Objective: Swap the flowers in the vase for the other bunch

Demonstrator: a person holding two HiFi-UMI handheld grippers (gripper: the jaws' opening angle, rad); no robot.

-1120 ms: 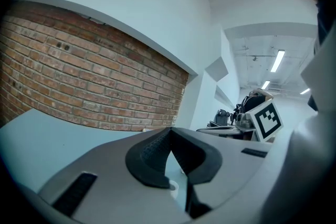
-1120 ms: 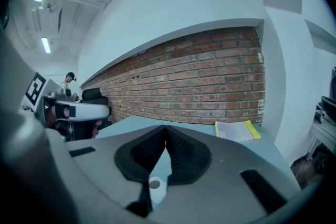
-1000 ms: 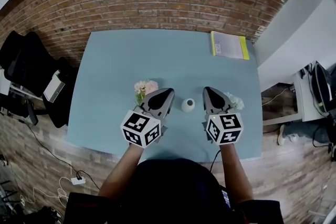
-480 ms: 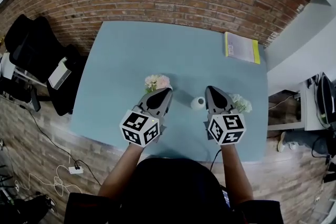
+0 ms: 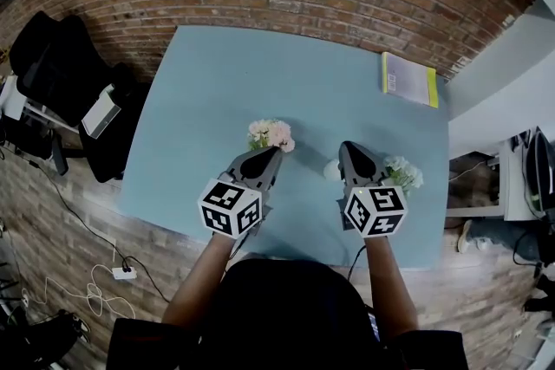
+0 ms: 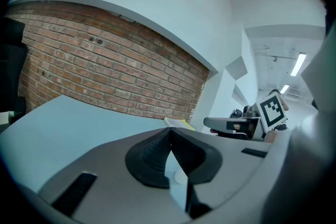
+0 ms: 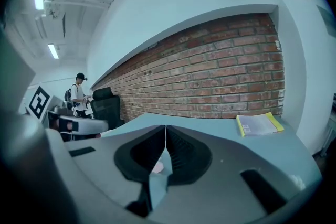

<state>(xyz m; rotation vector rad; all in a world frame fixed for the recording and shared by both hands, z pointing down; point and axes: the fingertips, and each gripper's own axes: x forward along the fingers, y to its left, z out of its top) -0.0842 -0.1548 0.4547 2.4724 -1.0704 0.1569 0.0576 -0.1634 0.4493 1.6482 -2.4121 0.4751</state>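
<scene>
**Blue table (image 5: 217, 91) before a brick wall, read left to right.**

- A black chair (image 5: 52, 69) stands off the table's left edge.
- The left gripper (image 5: 269, 153) hangs low over the near part of the table. Its own view shows its jaws pressed together with nothing between them.
- Just beyond its tip lies a bunch of pink flowers (image 5: 271, 133), resting on the tabletop and not in any holder.
- Right of centre is a small white vase (image 5: 330, 172). It shows only as a sliver at the left flank of the right gripper (image 5: 349, 148), which covers most of it. The mouth of the vase cannot be seen.
- The right gripper's jaws are likewise closed tip to tip and hold nothing.
- Just right of that gripper lies a bunch of white flowers (image 5: 404, 174). It appears to be on the table too, separated from the vase by the gripper's body.
- A yellow-edged book (image 5: 409, 79) lies near the far right corner, well apart from everything else.

**Progress.** Both bunches seem to lie on the table and both grippers are empty, so the vase is probably without flowers. If so, the removal half of the swap is done. What remains is to grasp the replacement bunch by its stems, carry it over and seat it in the vase. The pictures do not tell which bunch is the replacement.
</scene>
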